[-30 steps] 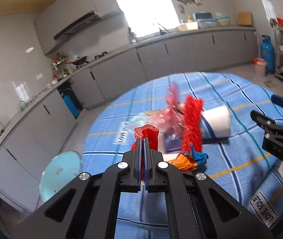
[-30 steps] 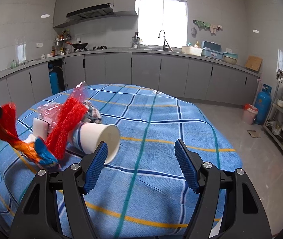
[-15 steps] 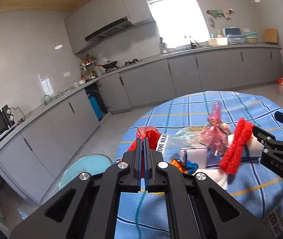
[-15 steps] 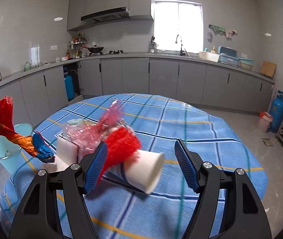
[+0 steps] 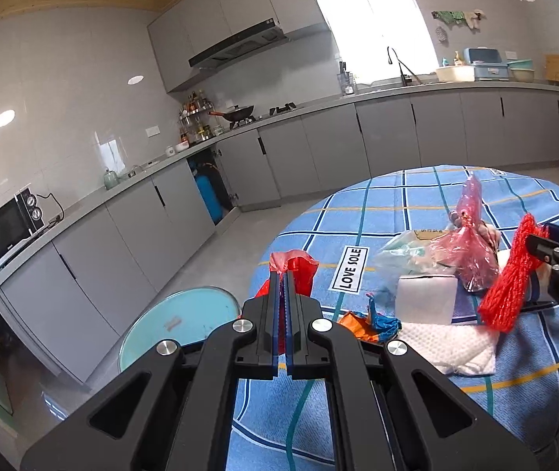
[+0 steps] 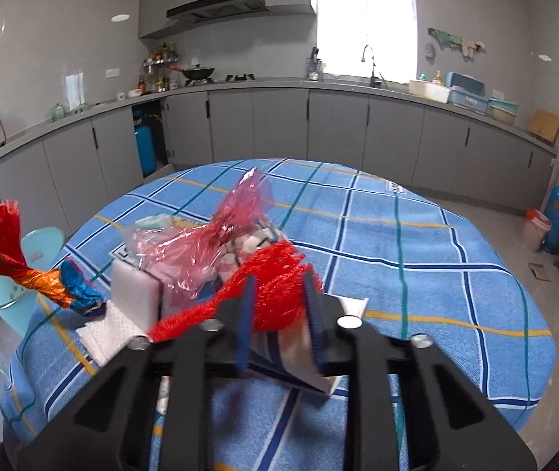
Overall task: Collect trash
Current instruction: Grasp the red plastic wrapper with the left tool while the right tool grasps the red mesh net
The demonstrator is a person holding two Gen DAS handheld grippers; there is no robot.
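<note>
A: Trash is moving at last. Left tongs (image 5: 284, 274) are clamped on the red end of the foil wrapper (image 6: 24, 271), which hangs stretched from them, its blue tail just touching the bench (image 6: 416, 243) edge.

B: And the right tongs (image 6: 279, 294)?

A: A second ago their fingers stood wide apart over bare cloth, short of the pile. Now they have closed in around the red mesh bag (image 6: 275, 278) and the paper cup (image 6: 314, 369) lying under it. The picture is blurred there, so I cannot tell whether they grip yet.

B: What else has shifted?

A: The left view has swung away from the bench toward the floor, and the pale blue bin (image 5: 185, 322) now sits right ahead of the shut fingers. My guess: the wrapper is on its way to that bin.

B: What stays on the bench?

A: The pink plastic bag (image 6: 216, 235), the white block (image 6: 134, 294) and the white paper towel (image 5: 448, 345) are still heaped together, so I judge most of the collecting is not yet done.
</note>
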